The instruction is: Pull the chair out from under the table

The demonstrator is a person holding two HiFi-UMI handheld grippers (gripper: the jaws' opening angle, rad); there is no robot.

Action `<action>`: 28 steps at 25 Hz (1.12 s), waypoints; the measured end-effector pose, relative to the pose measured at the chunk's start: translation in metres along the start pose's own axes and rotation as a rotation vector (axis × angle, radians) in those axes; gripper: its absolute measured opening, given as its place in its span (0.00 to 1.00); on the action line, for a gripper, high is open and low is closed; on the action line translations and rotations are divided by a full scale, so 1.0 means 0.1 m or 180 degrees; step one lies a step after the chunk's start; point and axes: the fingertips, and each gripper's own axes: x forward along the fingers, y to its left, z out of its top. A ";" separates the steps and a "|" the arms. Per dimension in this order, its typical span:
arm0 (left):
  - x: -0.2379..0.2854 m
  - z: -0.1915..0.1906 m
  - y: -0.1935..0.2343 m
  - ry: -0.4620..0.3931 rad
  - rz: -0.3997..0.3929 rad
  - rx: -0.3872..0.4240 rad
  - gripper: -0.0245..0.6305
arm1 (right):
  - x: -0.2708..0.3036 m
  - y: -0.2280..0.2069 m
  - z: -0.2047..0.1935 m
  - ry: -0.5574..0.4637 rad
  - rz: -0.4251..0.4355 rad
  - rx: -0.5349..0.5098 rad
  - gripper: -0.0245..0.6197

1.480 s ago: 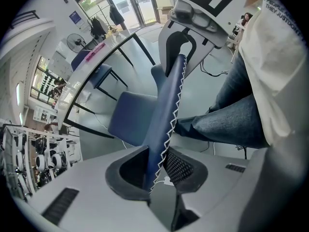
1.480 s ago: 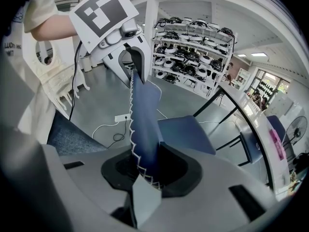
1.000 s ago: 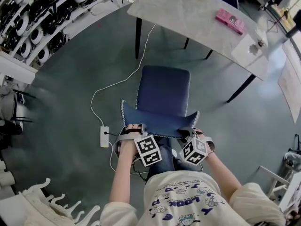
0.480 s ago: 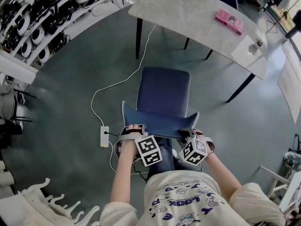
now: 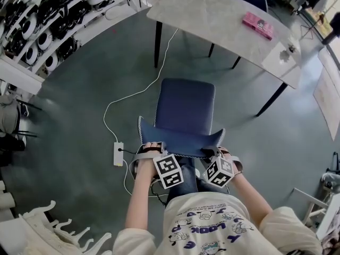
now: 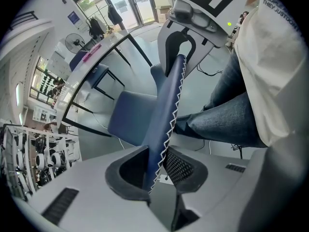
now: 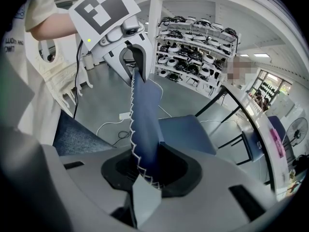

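The chair (image 5: 185,108) stands on the floor, its seat clear of the worktop (image 5: 212,15), with the backrest (image 5: 180,137) on the far side from the worktop and its top edge running left to right. The left hand-held gripper (image 5: 153,146) and the right hand-held gripper (image 5: 213,152) are each clamped on one end of that edge, equally near. No container is involved.

Purple print on the person's shirt (image 5: 204,228) reads "LOOK" upside down; the left gripper view shows "THEY JUST" on it, the rest unreadable
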 end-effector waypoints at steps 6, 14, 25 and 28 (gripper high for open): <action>-0.04 -0.04 -0.10 0.0016 -0.0019 -0.0002 0.20 | -0.02 0.11 0.00 0.0007 0.0013 -0.0006 0.18; -0.03 -0.06 -0.15 -0.0049 0.0007 -0.0146 0.22 | -0.02 0.17 -0.02 -0.0034 0.0026 0.0028 0.20; -0.12 -0.09 -0.09 -0.0473 -0.0048 -0.0885 0.33 | -0.17 0.20 0.11 -0.0436 0.0398 0.0370 0.35; -0.27 -0.11 -0.10 -0.0579 -0.0061 -0.1011 0.33 | -0.33 0.20 0.21 -0.0562 0.0434 0.0320 0.37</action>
